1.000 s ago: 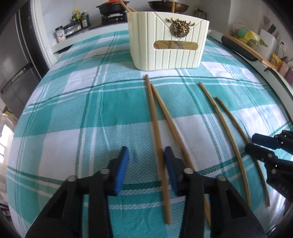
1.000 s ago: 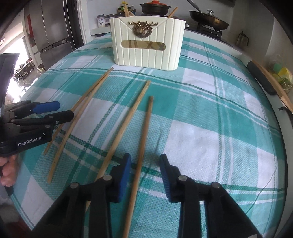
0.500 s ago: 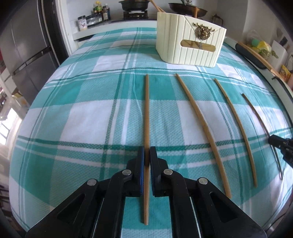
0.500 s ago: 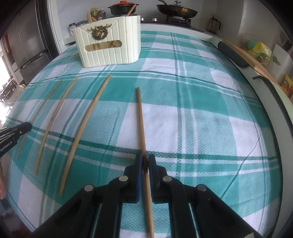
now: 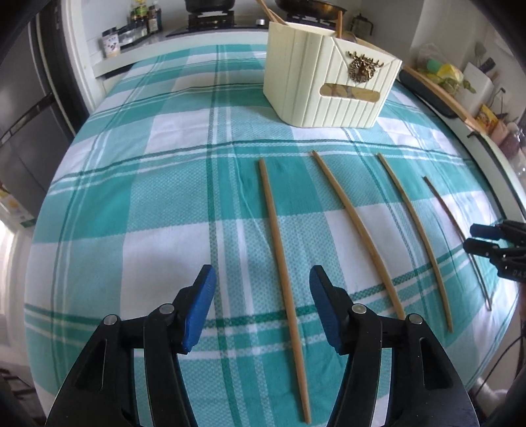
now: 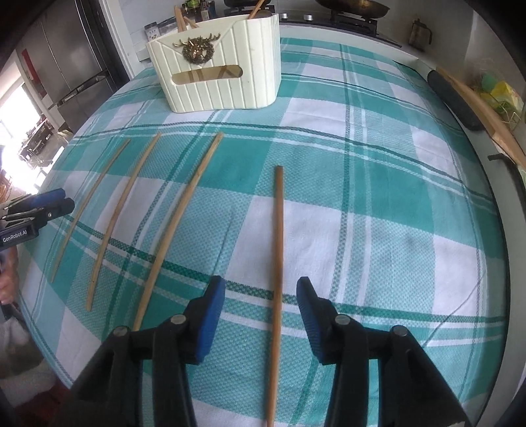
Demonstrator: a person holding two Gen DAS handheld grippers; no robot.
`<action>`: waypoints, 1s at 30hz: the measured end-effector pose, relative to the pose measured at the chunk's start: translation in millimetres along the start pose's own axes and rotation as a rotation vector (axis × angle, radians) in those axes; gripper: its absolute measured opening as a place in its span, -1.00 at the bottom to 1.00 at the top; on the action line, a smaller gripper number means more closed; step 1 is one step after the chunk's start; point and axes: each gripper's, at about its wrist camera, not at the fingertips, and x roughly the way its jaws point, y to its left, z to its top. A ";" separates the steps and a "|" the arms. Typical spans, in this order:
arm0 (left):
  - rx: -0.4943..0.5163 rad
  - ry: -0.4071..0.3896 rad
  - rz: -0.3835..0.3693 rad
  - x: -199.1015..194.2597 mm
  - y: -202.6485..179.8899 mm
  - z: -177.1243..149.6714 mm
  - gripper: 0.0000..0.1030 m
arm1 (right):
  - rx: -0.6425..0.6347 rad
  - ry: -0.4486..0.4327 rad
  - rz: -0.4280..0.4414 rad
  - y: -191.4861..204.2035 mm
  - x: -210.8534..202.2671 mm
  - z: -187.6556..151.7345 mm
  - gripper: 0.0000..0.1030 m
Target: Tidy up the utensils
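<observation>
Several wooden chopsticks lie spread apart on the checked tablecloth. My left gripper [image 5: 261, 289] is open, and the leftmost chopstick [image 5: 279, 236] lies loose between its jaws. My right gripper [image 6: 261, 302] is open too, with the rightmost chopstick [image 6: 278, 249] lying loose between its jaws. The cream utensil holder [image 5: 325, 88] with a brass deer emblem stands at the far side and holds a few chopsticks; it also shows in the right wrist view [image 6: 220, 65]. Each gripper shows at the edge of the other's view, the right one [image 5: 473, 238] and the left one [image 6: 65, 202].
The teal and white tablecloth [image 5: 164, 197] covers the table. Two more chopsticks [image 6: 180, 216] [image 6: 121, 210] lie between the grippers. A stove with pans and spice jars [image 5: 138, 23] stands behind. A shelf with packets [image 5: 460, 85] runs along the right. A fridge [image 6: 65, 65] stands at the left.
Both grippers were shut on a chopstick half a second ago; both have opened and pulled back a little, leaving the chopsticks lying apart on the cloth.
</observation>
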 end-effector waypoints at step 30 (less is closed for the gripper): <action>-0.005 -0.205 -0.039 -63.0 -1.1 70.2 -0.93 | 0.076 -0.317 0.065 -14.2 -84.8 65.0 -0.88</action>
